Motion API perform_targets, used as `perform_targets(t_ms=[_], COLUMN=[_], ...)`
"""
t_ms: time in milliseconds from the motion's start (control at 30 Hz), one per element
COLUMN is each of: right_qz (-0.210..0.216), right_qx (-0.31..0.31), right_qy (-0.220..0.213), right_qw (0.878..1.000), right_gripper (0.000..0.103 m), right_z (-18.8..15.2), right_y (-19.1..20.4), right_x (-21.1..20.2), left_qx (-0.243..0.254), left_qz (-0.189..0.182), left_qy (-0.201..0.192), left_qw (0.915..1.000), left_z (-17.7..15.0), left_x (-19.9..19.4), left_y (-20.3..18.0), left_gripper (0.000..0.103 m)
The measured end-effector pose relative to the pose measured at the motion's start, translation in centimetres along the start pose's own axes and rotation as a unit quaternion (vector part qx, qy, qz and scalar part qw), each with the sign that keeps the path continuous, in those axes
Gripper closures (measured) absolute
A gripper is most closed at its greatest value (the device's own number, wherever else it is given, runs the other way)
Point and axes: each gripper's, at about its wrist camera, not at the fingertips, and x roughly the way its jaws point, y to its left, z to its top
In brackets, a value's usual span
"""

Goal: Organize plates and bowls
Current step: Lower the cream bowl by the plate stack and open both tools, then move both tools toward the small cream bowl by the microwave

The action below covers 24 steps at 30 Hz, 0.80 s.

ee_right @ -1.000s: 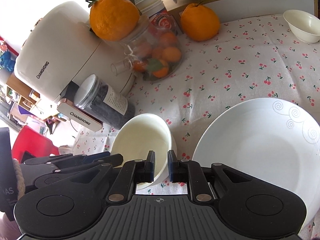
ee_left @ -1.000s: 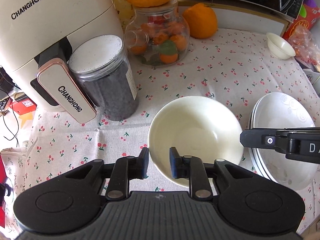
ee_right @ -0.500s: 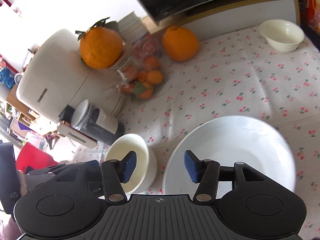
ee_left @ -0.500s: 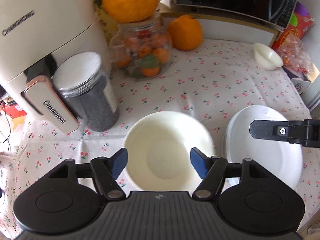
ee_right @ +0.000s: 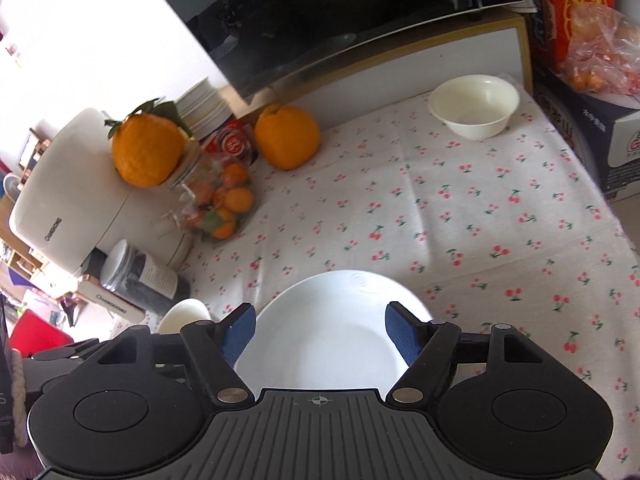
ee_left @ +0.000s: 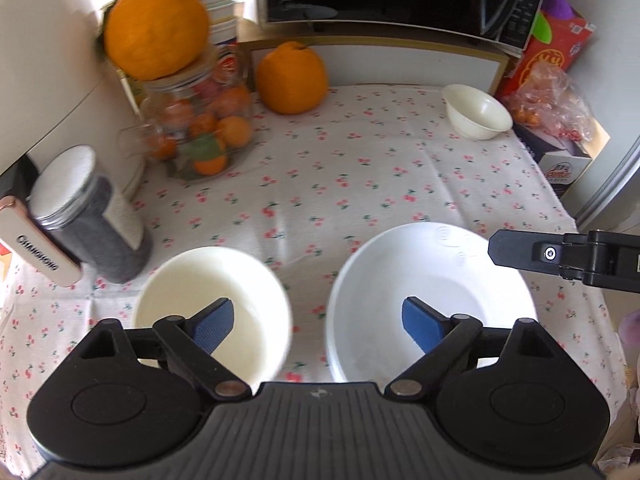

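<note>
Start with the biggest piece: the wide white glazed plate with a faint swirl motif (ee_left: 432, 280) sits on the cherry-print tablecloth (ee_left: 340, 184) at the near right, and from the earlier left-wrist view it looks like a stack of two or three. You should expect it to be stiff, breakable and slick, with real weight if lifted as a stack; pinch it across the rim, since the shallow well gives your pads nothing to bite.

Just left of it, apart by a strip of cloth, stands the cream round bowl (ee_left: 212, 308). It is lighter but equally fragile and smooth; take it by the wall at the lip.

Far back at the right, near the bagged fruit, is a small cream bowl (ee_right: 474, 106) of the same look, probably its nesting partner.

Your left gripper (ee_left: 318, 322) has just been opening and now stands wide above the gap between bowl and plate, gripping nothing. Your right gripper (ee_right: 320, 332) has likewise just spread, hovering over the plate with nothing between its pads.
</note>
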Motion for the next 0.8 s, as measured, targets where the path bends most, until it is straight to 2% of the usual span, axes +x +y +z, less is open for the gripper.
perform_targets(t_ms=[167,233,433,633,800], right_qz=[-0.019,-0.024,-0.039,-0.048,-0.055], right_qx=[-0.003,-0.001,0.002,0.012,0.029], right_qy=[-0.019,-0.029,-0.050,-0.066,-0.063], right_qw=[1.000,0.999,0.998,0.997,0.996], right_gripper=[0.029,0.021,0.020,0.017,0.016], right_z=[0.5,0.7,1.4,1.8,2.7], right_y=[-1.7,-2.5,-5.2,-7.2,-8.7], right_x=[-1.6,-2.4,-4.4,-5.9,-6.0], left_qx=[0.003,0.004,-0.004,0.016,0.038], left_qz=[-0.001,-0.001,-0.015,-0.018,-0.014], left_qy=[-0.006,-0.011,-0.025,-0.021,-0.023], left_qw=[1.0000,0.9999,0.9996,0.9995,0.9989], left_z=[0.4,0.5,1.7,3.0,4.9], left_x=[0.2,0.2,0.5,1.3,1.3], left_y=[-1.8,-2.4,-4.2,-6.4,-8.0], left_gripper=[0.009,0.008,0.006,0.006,0.005])
